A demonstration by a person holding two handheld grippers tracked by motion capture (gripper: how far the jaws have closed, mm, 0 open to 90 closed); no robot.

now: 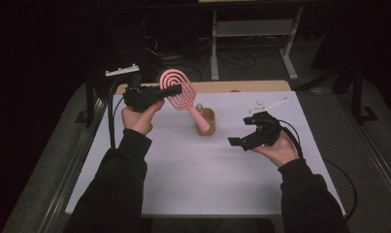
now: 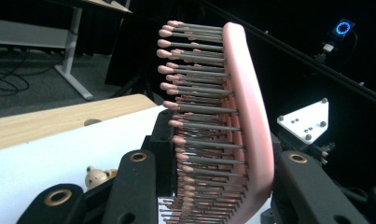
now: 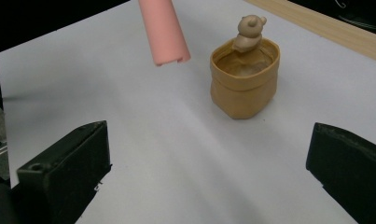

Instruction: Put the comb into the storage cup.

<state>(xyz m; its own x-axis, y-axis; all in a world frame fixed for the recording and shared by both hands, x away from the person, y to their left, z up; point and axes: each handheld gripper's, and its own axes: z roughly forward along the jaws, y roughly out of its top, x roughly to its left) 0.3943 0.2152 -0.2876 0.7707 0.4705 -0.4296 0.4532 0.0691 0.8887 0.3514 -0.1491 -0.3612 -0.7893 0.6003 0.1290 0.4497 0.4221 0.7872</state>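
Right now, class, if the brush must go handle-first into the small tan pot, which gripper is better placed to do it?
Left. The left gripper is clamped on the pink brush, whose handle hangs beside the tan pot. The right gripper is open and holds nothing.

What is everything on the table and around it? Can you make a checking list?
Surface: white table top, wooden strip at its far edge.
Job's things: pink hairbrush held up off the table; tan cup standing upright with a little bear figure on its rim.
Clutter: nothing seen.
Grippers: left gripper shut on the hairbrush head; right gripper open, holding nothing.
Cables: black cable trails from the left gripper; floor cables beyond the table.
Surroundings: dark room, grey floor, white stand legs.
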